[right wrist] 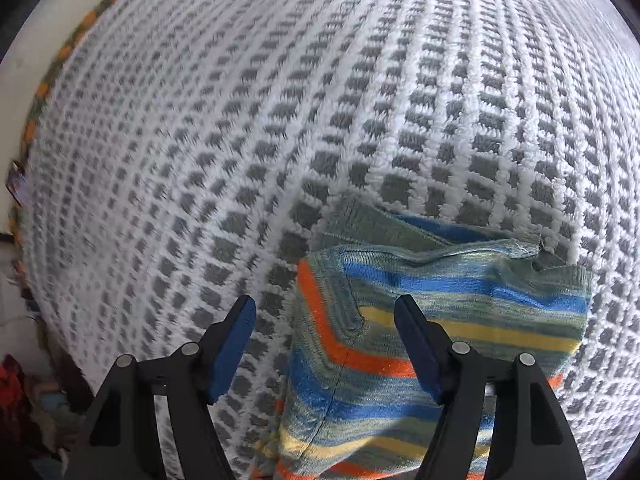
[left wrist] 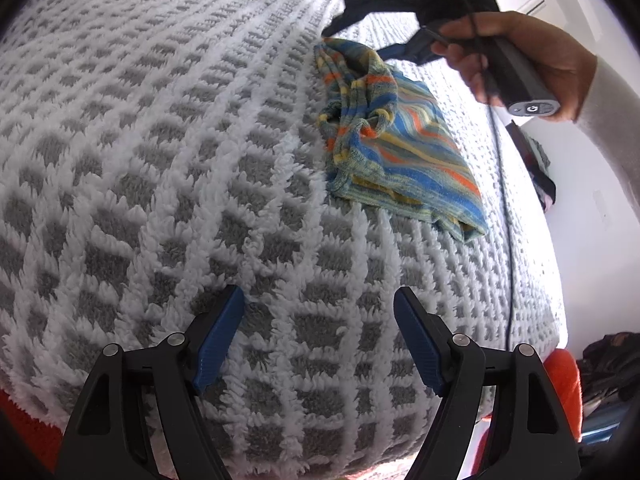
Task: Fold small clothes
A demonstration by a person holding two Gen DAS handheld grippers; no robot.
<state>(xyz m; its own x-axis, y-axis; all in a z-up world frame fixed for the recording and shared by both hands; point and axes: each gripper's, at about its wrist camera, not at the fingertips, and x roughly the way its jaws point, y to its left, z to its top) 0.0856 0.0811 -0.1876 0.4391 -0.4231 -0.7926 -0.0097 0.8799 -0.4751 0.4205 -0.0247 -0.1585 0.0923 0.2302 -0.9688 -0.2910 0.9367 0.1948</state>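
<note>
A small knit garment (left wrist: 400,140) striped in blue, orange, yellow and green lies bunched and partly folded on a grey-and-white waffle blanket (left wrist: 160,160). My left gripper (left wrist: 319,294) stands open low over bare blanket, well short of the garment, with nothing between its fingers. In the left wrist view a hand (left wrist: 520,60) holds the right gripper's handle above the garment's far end. My right gripper (right wrist: 326,303) is open and points down at the garment (right wrist: 440,320). Its right finger is over the stripes, its left finger over the blanket (right wrist: 240,120). Nothing is gripped.
A black cable (left wrist: 504,200) hangs from the right gripper across the blanket's right side. Past the blanket's right edge are a white wall, an orange item (left wrist: 564,380) and dark clutter (left wrist: 612,364). An orange-and-green trim (right wrist: 80,36) runs along the blanket's far left edge.
</note>
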